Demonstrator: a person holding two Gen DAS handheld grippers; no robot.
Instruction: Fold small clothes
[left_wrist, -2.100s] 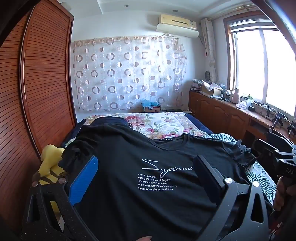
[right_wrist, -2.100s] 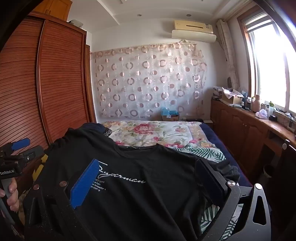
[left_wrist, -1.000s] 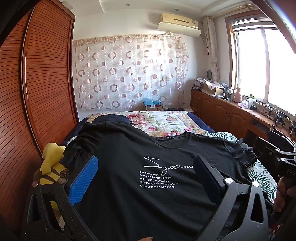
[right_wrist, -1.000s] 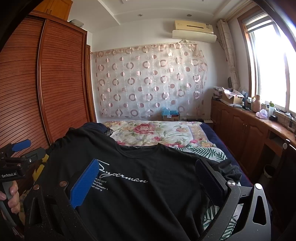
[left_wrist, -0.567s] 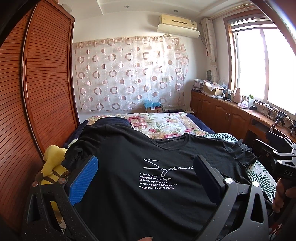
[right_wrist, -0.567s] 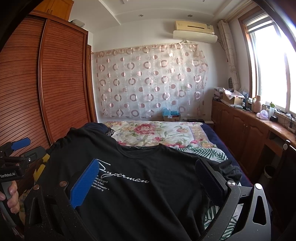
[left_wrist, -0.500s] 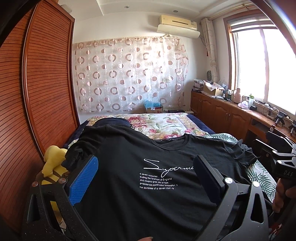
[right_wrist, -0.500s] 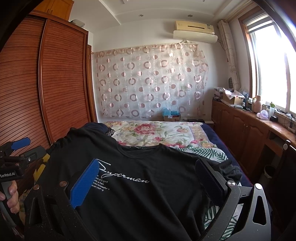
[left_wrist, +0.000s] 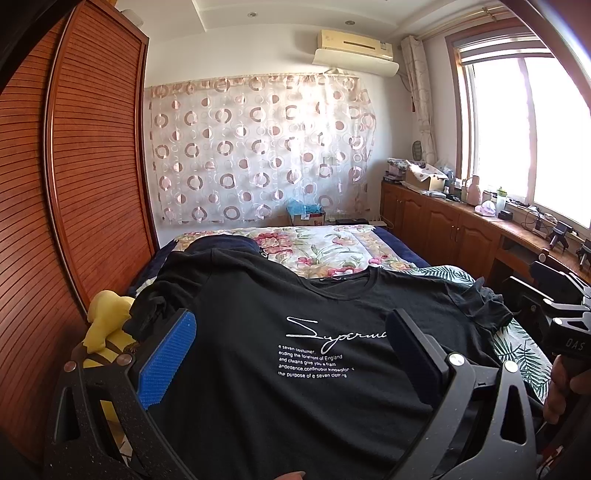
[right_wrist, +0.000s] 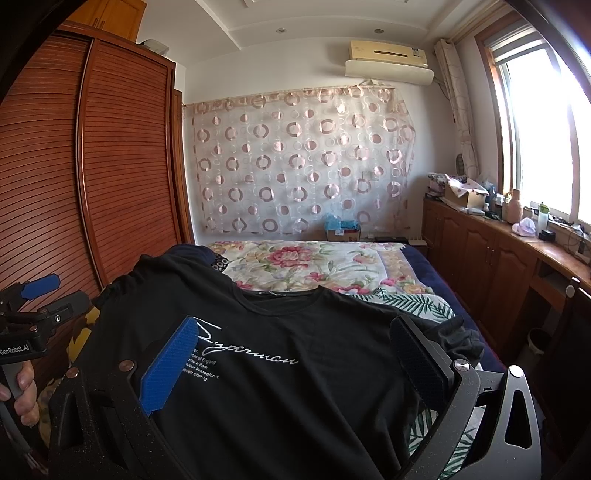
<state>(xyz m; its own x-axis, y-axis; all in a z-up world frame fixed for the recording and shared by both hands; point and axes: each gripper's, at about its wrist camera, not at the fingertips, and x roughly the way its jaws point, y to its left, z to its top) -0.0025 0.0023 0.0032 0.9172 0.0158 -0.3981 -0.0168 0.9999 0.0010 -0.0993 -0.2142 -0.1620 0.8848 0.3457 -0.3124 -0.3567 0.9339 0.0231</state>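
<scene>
A black T-shirt (left_wrist: 314, 369) with white "Superman" script lies spread face up on the bed, collar toward the far end. It also fills the right wrist view (right_wrist: 295, 369). My left gripper (left_wrist: 291, 325) is open and empty, held above the shirt's left half. My right gripper (right_wrist: 295, 332) is open and empty above the shirt's right half. The right gripper shows at the right edge of the left wrist view (left_wrist: 565, 332). The left gripper shows at the left edge of the right wrist view (right_wrist: 33, 314). The shirt's near hem is hidden below both frames.
The bed carries a floral quilt (left_wrist: 314, 251) beyond the shirt and a leaf-print sheet (right_wrist: 410, 302) on the right. A yellow plush toy (left_wrist: 107, 325) sits at the left edge. A wooden wardrobe (left_wrist: 74, 184) lines the left; cluttered cabinets (right_wrist: 498, 251) line the right under the window.
Both grippers stay open and nearly still over the shirt. The views have only drifted slightly; the shirt has not moved.
</scene>
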